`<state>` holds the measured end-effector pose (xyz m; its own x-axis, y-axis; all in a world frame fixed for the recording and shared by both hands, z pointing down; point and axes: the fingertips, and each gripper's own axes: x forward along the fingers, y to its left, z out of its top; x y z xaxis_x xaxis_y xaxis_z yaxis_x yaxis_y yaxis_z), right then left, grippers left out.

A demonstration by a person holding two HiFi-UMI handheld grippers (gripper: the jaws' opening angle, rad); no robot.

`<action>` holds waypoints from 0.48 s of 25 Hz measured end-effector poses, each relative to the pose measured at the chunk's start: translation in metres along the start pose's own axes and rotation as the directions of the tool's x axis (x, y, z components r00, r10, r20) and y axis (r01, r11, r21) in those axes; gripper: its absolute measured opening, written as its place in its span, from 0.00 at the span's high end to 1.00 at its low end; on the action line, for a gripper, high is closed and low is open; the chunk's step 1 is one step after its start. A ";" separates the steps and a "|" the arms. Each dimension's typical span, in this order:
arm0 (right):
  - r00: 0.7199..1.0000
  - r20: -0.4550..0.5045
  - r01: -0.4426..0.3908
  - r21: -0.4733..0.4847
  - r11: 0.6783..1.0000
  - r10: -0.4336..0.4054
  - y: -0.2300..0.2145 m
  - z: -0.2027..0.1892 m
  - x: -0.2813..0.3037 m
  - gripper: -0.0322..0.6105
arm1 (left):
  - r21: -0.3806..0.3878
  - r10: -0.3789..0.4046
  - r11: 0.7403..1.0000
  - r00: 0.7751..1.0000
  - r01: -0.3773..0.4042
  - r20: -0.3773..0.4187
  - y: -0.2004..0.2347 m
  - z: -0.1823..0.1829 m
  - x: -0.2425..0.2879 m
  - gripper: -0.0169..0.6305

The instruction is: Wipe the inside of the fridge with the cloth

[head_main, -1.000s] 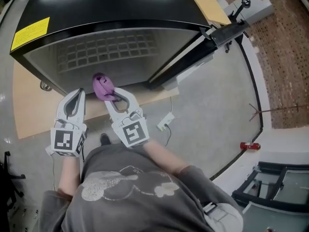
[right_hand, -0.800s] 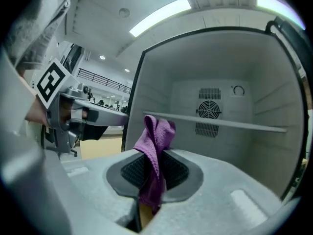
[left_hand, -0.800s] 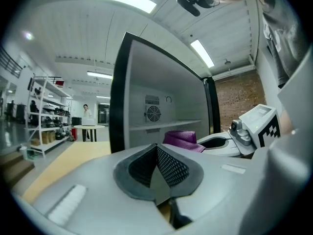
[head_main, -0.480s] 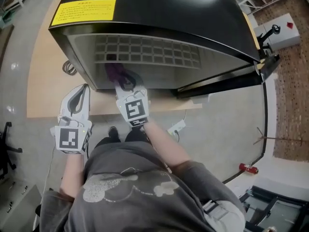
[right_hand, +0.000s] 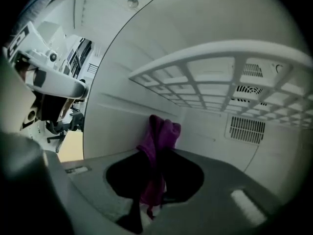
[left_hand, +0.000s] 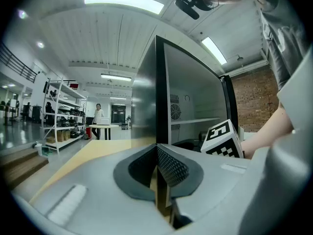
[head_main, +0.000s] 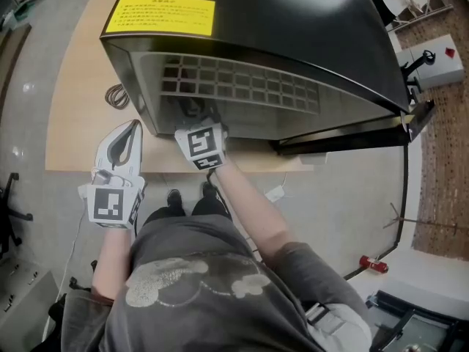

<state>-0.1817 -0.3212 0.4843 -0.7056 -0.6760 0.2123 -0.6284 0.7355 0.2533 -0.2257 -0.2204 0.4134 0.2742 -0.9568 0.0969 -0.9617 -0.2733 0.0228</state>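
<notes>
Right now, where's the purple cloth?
In the right gripper view, the purple cloth is clamped in the right gripper's jaws, inside the fridge, below the white wire shelf.

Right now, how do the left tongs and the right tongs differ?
The left grey tongs are shut on nothing; the right grey tongs are shut on a purple cloth. The left tongs sit outside the black fridge; the right tongs reach inside it. Both are grey and shut.
</notes>
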 end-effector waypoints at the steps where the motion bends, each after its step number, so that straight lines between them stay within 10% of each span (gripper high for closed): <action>1: 1.000 0.005 -0.011 0.002 1.000 0.011 0.005 0.001 -0.003 0.88 | -0.002 0.000 1.000 1.000 0.000 -0.001 0.000 0.000 -0.001 0.95; 12: 0.993 -0.008 -0.121 0.028 0.992 0.122 0.066 -0.002 -0.065 0.88 | -0.006 -0.015 1.000 1.000 0.015 -0.017 -0.015 -0.015 -0.003 0.95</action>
<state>-0.1764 -0.2285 0.4886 -0.7740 -0.5820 0.2494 -0.5473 0.8130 0.1988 -0.2120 -0.2119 0.4277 0.2889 -0.9506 0.1139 -0.9574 -0.2874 0.0298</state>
